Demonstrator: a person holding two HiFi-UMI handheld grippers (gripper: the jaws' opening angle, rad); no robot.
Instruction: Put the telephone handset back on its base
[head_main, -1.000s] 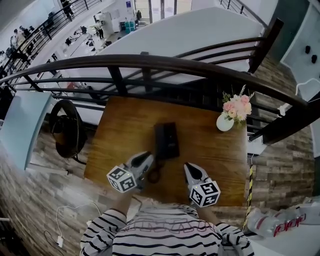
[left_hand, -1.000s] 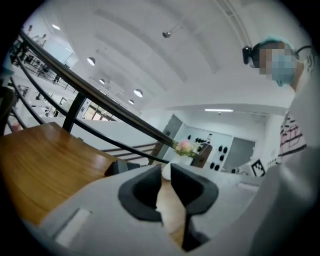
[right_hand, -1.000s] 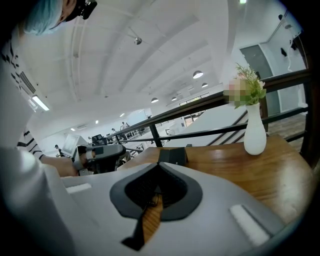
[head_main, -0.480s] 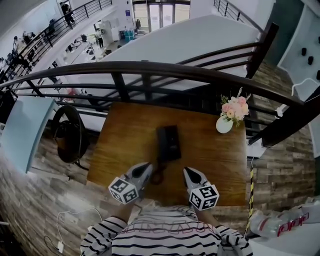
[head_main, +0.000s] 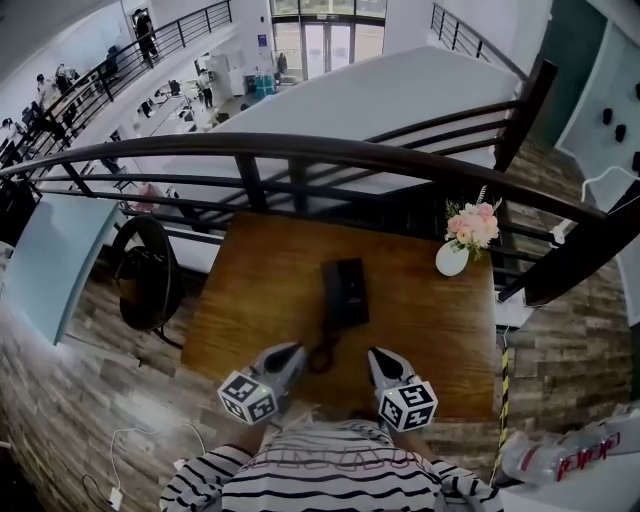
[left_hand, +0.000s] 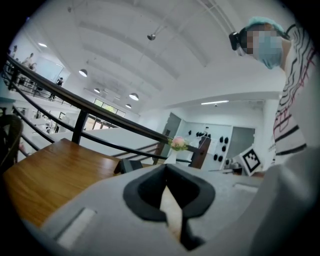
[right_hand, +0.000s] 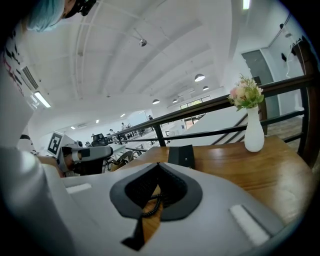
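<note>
The black telephone (head_main: 345, 291) lies in the middle of the wooden table (head_main: 255, 300); its handset seems to rest along the base, and I cannot separate the two. Its coiled cord (head_main: 322, 353) loops toward me. My left gripper (head_main: 292, 351) is shut and empty, near the front edge, left of the cord. My right gripper (head_main: 377, 356) is to the cord's right, also shut with nothing in it. The left gripper view shows the closed jaw tips (left_hand: 166, 166) with the telephone (left_hand: 130, 165) beyond. In the right gripper view the tips (right_hand: 158, 164) meet below the telephone (right_hand: 182, 156), with the cord (right_hand: 151, 206) seen beneath them.
A white vase of pink flowers (head_main: 455, 252) stands at the table's far right corner. A dark curved railing (head_main: 300, 150) runs behind the table over a drop to a lower floor. A black chair (head_main: 145, 275) sits left of the table.
Both grippers have drawn back from the telephone toward me. The left gripper, earlier close beside the telephone's near left corner, now sits further off.
</note>
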